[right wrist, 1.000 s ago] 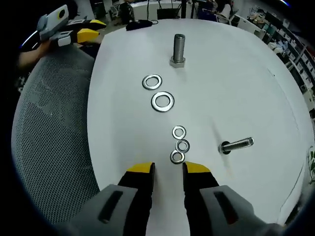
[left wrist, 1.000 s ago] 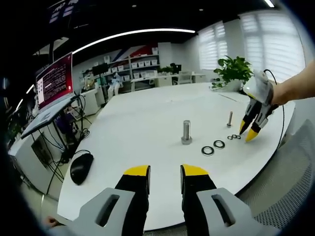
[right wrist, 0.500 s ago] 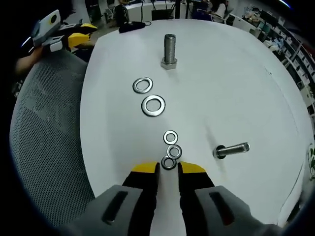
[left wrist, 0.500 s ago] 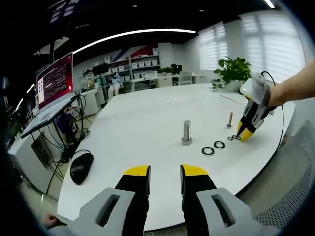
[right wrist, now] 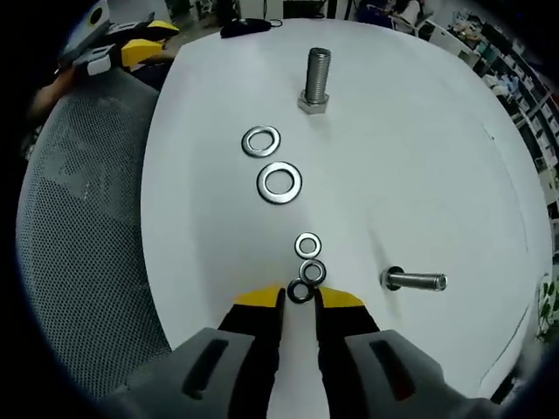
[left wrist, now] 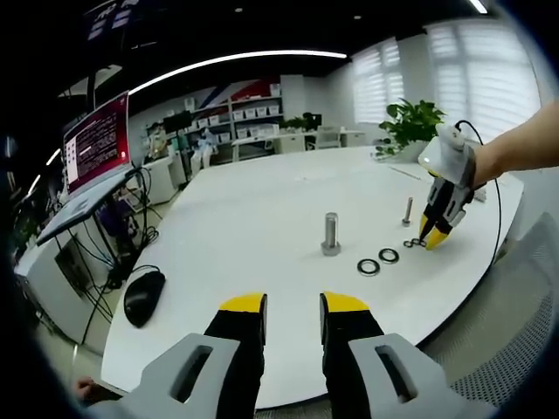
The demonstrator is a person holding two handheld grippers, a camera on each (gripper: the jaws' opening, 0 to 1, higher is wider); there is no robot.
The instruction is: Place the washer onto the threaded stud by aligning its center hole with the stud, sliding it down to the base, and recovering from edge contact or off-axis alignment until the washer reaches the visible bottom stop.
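Right tool (right wrist: 297, 299): yellow-tipped black jaws nearly closed, tips down at the desk w/ the nearest small dark steel washer (right wrist: 300, 291) between them. Looks like a pinch on its rim, but can't tell if the grip is firm or the washer is off the desk.
Why so: prob. narrow jaw gap to catch a thin flat ring by its edge; low approach needed since it lies flat.
Task washer: at the near end of a row of three small washers, touching the next small washer (right wrist: 312, 271); third small washer (right wrist: 307, 245) just beyond, toward the stud.
Stud: big silver threaded stud standing upright on its hex head (right wrist: 316, 80), well apart from the held washer, threads up so a ring can drop over it.
Other rings: large flat silver washer (right wrist: 279, 183) and medium silver washer (right wrist: 261, 140) lie between small row and stud.
Small bolt: slim silver bolt (right wrist: 416, 280) near the small row, on the far side from the desk edge; stands upright in left gripper view.
Left tool (left wrist: 293, 319): jaws parted a little, holding nothing, hovers off the white round desk (left wrist: 262, 218), well back from stud. Idle.
Change vs 0.5 s ago: right tool's jaws same narrow gap, washer stays at tips; view shifted a bit, so hand moved slightly. Left tool unchanged.
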